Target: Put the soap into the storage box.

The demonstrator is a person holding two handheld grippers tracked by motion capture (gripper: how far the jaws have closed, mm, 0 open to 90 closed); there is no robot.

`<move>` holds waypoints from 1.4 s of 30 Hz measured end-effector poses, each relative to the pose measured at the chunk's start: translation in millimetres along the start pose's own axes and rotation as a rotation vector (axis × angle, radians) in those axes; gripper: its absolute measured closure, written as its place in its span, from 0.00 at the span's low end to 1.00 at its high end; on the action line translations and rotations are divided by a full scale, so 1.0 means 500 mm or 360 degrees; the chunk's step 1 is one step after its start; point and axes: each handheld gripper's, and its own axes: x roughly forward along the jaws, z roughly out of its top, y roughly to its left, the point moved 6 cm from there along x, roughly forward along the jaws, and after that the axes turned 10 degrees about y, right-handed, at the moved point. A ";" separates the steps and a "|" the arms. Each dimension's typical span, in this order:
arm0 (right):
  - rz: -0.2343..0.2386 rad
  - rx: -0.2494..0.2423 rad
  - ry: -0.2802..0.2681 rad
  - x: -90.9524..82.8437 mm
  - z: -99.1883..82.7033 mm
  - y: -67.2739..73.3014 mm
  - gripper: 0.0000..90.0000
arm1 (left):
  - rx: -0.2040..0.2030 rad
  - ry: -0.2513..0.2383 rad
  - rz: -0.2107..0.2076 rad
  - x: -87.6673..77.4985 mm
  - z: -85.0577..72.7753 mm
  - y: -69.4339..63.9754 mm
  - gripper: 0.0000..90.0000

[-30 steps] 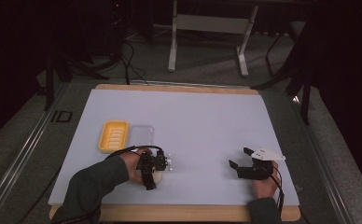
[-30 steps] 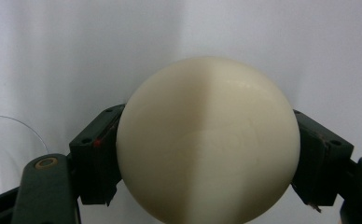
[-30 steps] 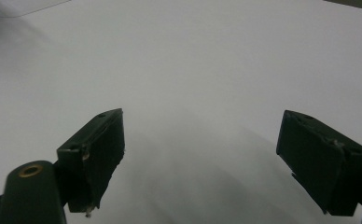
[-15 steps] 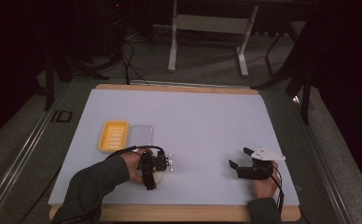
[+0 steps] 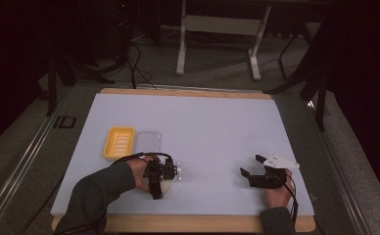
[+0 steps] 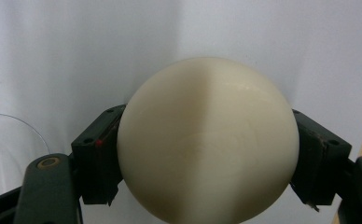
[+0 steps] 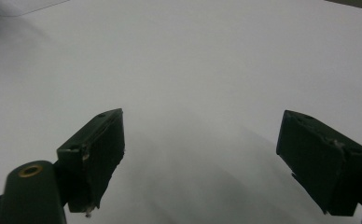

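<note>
a: cream, smooth and rounded: the ball (image 6: 207,140) sits squarely between my left gripper (image 5: 162,180)'s black jaws in the left gripper view, one jaw pressed to each side of it. i read that as closed on the ball.

b: and from above?

a: in the high view the left gripper lies low over the near-left part of the white sheet (image 5: 212,127), with a pale sliver of the ball showing beneath it. whether the ball rests on the sheet or hangs just clear of it, i cannot tell.

b: what sits around it?

a: a yellow tray (image 5: 119,142) lies a little beyond the gripper, toward the far left, and a clear lid (image 5: 149,143) lies just beside that tray, on its right. a curved edge of clear plastic (image 6: 6,154) shows at the left of the left gripper view too. a strip of the wooden table edge (image 5: 188,223) runs along the near side under the sheet.

b: your other tool?

a: my right gripper (image 5: 254,169) rests at the near right of the sheet, well apart from the left one. its own view shows both jaws spread wide with nothing between them but bare white sheet. my right hand (image 5: 277,192) holds it from behind.
</note>
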 end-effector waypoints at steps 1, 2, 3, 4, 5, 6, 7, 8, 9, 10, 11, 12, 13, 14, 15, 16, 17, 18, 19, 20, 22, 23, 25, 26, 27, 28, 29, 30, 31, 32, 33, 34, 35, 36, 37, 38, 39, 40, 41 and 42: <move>0.0000 -0.0001 0.0001 0.000 0.000 0.000 0.17 | 0.0004 0.0002 0.0002 0.000 0.000 0.000 0.27; 0.0000 0.0000 0.0001 0.000 0.000 0.000 0.17 | 0.0001 0.0001 0.0001 0.000 0.000 0.000 0.27; 0.0000 -0.0001 0.0001 0.000 0.000 0.000 0.17 | -0.0003 0.0000 0.0000 -0.001 -0.001 0.000 0.27; -0.0001 -0.0001 0.0000 0.000 0.000 0.000 0.17 | -0.0002 -0.0001 -0.0001 -0.001 -0.001 0.000 0.27; 0.0000 -0.0001 0.0000 0.000 0.000 0.000 0.17 | 0.0002 -0.0001 0.0001 -0.002 -0.001 0.001 0.27; 0.0000 0.0000 0.0000 0.000 0.000 0.000 0.17 | 0.0001 -0.0002 0.0000 -0.003 -0.001 0.001 0.27; 0.0000 -0.0001 0.0000 0.000 0.000 0.000 0.17 | 0.0000 -0.0002 -0.0002 -0.004 -0.002 0.001 0.27; 0.0000 -0.0002 -0.0001 0.000 0.000 0.000 0.17 | -0.0004 -0.0006 -0.0004 -0.005 -0.002 0.001 0.27; -0.0001 -0.0001 0.0001 0.000 0.000 0.000 0.17 | -0.0003 -0.0013 -0.0001 -0.006 -0.002 0.002 0.27; 0.0000 -0.0001 0.0001 0.000 0.000 0.000 0.17 | -0.0007 -0.0014 -0.0001 -0.008 -0.003 0.002 0.27; 0.0000 -0.0002 0.0000 0.000 0.000 0.000 0.17 | -0.0009 -0.0015 0.0002 -0.010 -0.004 0.003 0.27; 0.0000 -0.0001 0.0001 0.000 0.000 0.000 0.17 | -0.0005 -0.0016 0.0004 -0.011 -0.005 0.004 0.27; 0.0000 -0.0002 0.0000 0.000 0.000 0.000 0.17 | -0.0005 -0.0015 0.0003 -0.013 -0.006 0.004 0.27; 0.0000 -0.0002 0.0000 0.000 0.000 0.000 0.17 | -0.0011 -0.0023 0.0003 -0.015 -0.006 0.004 0.27; 0.0000 -0.0002 0.0000 0.000 0.000 0.000 0.17 | -0.0008 -0.0022 0.0002 -0.017 -0.007 0.005 0.27; -0.0001 -0.0002 0.0001 0.000 0.000 0.000 0.17 | -0.0006 -0.0022 0.0008 -0.018 -0.008 0.006 0.27; -0.0001 -0.0002 0.0000 0.000 0.000 0.000 0.17 | -0.0008 -0.0024 0.0009 -0.020 -0.009 0.007 0.27; 0.0000 -0.0002 0.0001 0.000 0.000 0.000 0.17 | -0.0012 -0.0025 0.0011 -0.021 -0.010 0.007 0.27; 0.0000 -0.0002 0.0001 0.000 0.000 0.000 0.17 | -0.0019 -0.0025 0.0007 -0.023 -0.010 0.007 0.27; -0.0001 -0.0002 0.0000 0.000 0.000 0.000 0.17 | -0.0011 -0.0024 0.0008 -0.024 -0.011 0.008 0.27; 0.0000 -0.0003 0.0000 0.000 0.000 0.000 0.17 | -0.0013 -0.0022 0.0012 -0.026 -0.012 0.010 0.27; -0.0001 -0.0002 0.0000 0.000 0.000 0.000 0.17 | -0.0011 -0.0018 0.0011 -0.027 -0.013 0.010 0.27; 0.0000 -0.0002 0.0000 0.000 0.000 0.000 0.17 | -0.0017 -0.0013 0.0012 -0.029 -0.015 0.011 0.27; 0.0000 -0.0002 0.0001 0.000 0.000 0.000 0.17 | -0.0023 -0.0014 0.0010 -0.029 -0.015 0.011 0.27; 0.0001 -0.0003 0.0000 0.000 0.000 0.000 0.17 | -0.0023 -0.0014 0.0013 -0.030 -0.016 0.012 0.27; 0.0000 -0.0004 0.0001 0.000 0.000 0.000 0.17 | -0.0018 -0.0014 0.0019 -0.031 -0.017 0.014 0.27; 0.0000 -0.0004 0.0001 0.000 0.000 0.000 0.17 | -0.0017 -0.0012 0.0018 -0.032 -0.017 0.015 0.27; 0.0000 -0.0004 0.0001 0.000 0.000 0.000 0.17 | -0.0019 -0.0015 0.0016 -0.033 -0.018 0.015 0.27; 0.0000 -0.0004 0.0001 0.000 0.000 0.000 0.17 | -0.0019 -0.0015 0.0019 -0.034 -0.019 0.016 0.27; 0.0000 -0.0004 0.0000 0.000 0.000 0.000 0.17 | -0.0028 -0.0014 0.0015 -0.035 -0.020 0.016 0.27; 0.0000 -0.0004 0.0001 0.000 0.000 0.000 0.17 | -0.0028 -0.0019 0.0018 -0.036 -0.021 0.017 0.27; 0.0000 -0.0004 0.0001 0.000 0.000 0.000 0.17 | -0.0028 -0.0018 0.0013 -0.037 -0.022 0.018 0.27; 0.0001 -0.0003 0.0002 0.000 0.000 0.000 0.17 | -0.0023 -0.0012 0.0017 -0.038 -0.023 0.019 0.27; 0.0000 -0.0003 0.0001 0.000 0.000 0.000 0.17 | -0.0026 -0.0010 0.0018 -0.039 -0.024 0.020 0.27; 0.0001 -0.0003 0.0001 0.000 0.000 0.000 0.17 | -0.0030 -0.0011 0.0015 -0.040 -0.025 0.020 0.27; 0.0001 -0.0004 0.0001 0.000 0.000 0.000 0.17 | -0.0030 -0.0012 0.0016 -0.040 -0.026 0.022 0.27; 0.0001 -0.0003 0.0002 0.000 0.000 0.000 0.17 | -0.0036 -0.0009 0.0011 -0.041 -0.027 0.022 0.27; 0.0000 -0.0003 0.0001 0.000 0.000 0.000 0.17 | -0.0032 -0.0015 0.0015 -0.042 -0.028 0.023 0.27; 0.0000 -0.0004 0.0001 0.000 0.000 0.000 0.17 | -0.0041 -0.0023 0.0008 -0.042 -0.028 0.024 0.27; 0.0000 -0.0003 0.0001 0.000 0.000 0.000 0.17 | -0.0046 -0.0027 0.0003 -0.043 -0.029 0.024 0.27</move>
